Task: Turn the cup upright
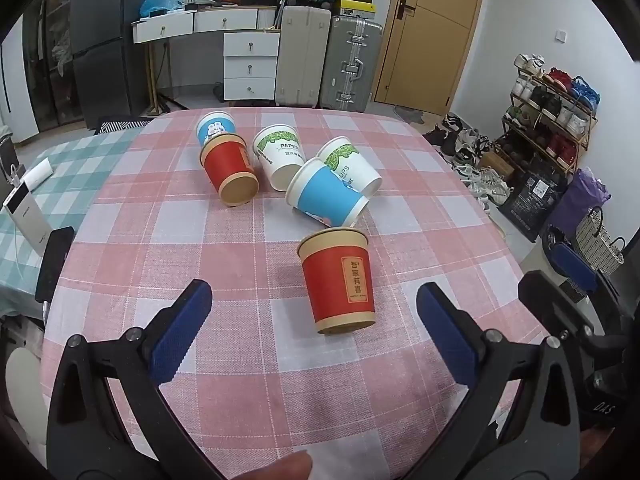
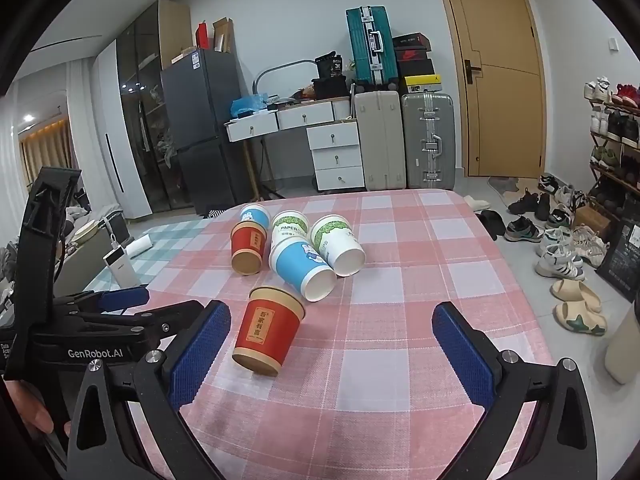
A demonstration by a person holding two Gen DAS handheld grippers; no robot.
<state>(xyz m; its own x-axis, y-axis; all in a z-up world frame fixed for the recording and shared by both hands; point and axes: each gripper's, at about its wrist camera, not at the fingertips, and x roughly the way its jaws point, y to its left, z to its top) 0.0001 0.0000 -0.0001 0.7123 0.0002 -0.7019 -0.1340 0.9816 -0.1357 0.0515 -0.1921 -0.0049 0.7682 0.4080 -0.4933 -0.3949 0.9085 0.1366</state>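
A red cup [image 1: 338, 280] is seen on its side on the checked tablecloth [image 1: 248, 380], nearest the table's near edge, its mouth turned toward the cameras. It lies ahead of the left gripper [image 1: 314, 316], whose fingers are spread wide and hold nothing. The right gripper [image 2: 332, 340] is likewise spread and empty. Five more cups [image 1: 320, 188] are clustered nearer the far edge.

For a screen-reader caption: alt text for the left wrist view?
Open left tongs hover before a red paper cup lying on a pink checked tablecloth; five more tipped cups lie clustered behind it.
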